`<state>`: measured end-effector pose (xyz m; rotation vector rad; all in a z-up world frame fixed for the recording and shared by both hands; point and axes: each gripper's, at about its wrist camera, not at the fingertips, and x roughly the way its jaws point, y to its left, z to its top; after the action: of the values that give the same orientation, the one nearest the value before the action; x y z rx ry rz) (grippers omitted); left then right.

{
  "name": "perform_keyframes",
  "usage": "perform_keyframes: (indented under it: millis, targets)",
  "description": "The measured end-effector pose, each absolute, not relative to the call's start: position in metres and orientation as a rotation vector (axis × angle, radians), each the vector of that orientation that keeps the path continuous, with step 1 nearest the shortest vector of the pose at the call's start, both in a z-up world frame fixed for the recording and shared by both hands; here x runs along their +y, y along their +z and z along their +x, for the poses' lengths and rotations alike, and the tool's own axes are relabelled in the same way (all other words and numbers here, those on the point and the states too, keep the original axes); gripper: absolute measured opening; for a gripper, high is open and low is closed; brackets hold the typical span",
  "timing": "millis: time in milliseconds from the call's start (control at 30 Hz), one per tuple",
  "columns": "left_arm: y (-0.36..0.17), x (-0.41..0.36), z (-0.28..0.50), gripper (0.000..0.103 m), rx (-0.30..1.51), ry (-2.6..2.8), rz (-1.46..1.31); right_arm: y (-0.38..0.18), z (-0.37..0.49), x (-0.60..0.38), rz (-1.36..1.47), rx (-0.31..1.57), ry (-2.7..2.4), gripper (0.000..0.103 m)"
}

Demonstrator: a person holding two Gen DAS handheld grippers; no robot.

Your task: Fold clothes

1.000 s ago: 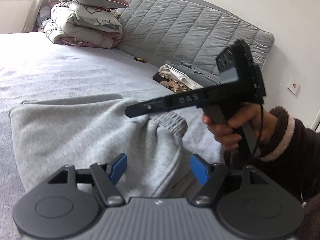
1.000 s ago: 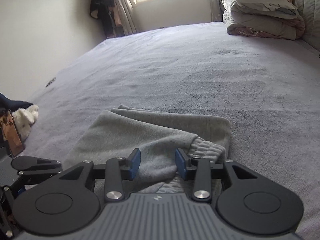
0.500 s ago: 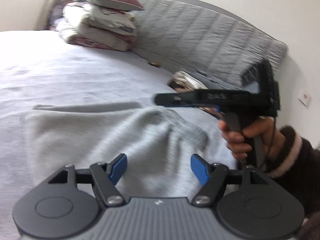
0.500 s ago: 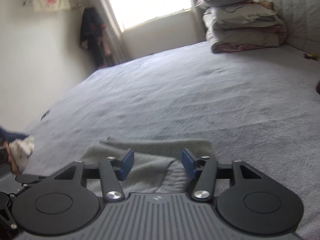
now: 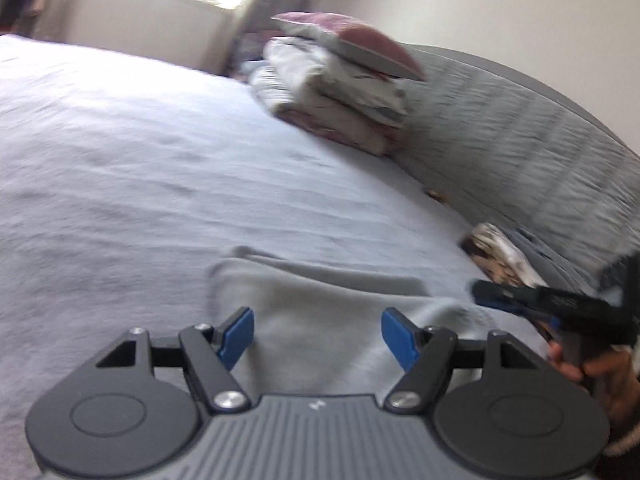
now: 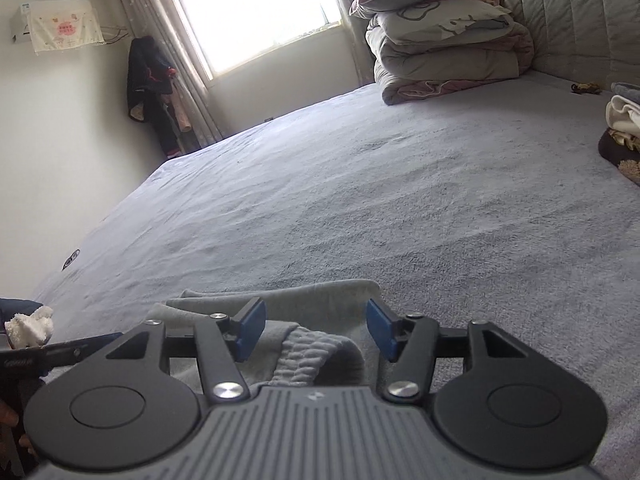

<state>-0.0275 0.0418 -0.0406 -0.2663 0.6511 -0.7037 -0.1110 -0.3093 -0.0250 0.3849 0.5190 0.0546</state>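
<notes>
A grey garment [image 6: 280, 312], seemingly sweatpants judging by the ribbed elastic band [image 6: 316, 354], lies partly folded on the bed [image 6: 400, 200], directly in front of and below both tools. The left tool [image 5: 318, 336] has its blue pads spread wide with nothing between them, looking across a smooth stretch of the cloth [image 5: 320, 308]; that view is blurred, so finer creases are hard to read. The right tool [image 6: 316, 330] is likewise released, its pads parted on either side of the ribbed band, which sits bunched just under them without being pinched. In the left view the right tool appears side-on at the garment's right-hand edge, so the ribbed end lies nearer the right hand, while the flat body of the cloth spreads toward the left hand. The bundle's long axis seems to run across both views, from one hand to the other. Judging by this, the next fold probably depends on the right tool dropping onto the band end and carrying it along that axis toward the left side, with the left tool pinning or taking the opposite edge. A stack of bedding [image 6: 444, 36] rests well apart near the headboard [image 6: 580, 20].
</notes>
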Motion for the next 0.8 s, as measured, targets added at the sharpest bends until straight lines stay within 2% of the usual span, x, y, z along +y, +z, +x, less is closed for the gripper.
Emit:
perform_keyframes:
  millis: [800]
  targets:
    - [-0.057,0.038,-0.018,0.07,0.73,-0.641,-0.281,-0.032,-0.109,-0.318,0.412,0.582,0.01,0.062]
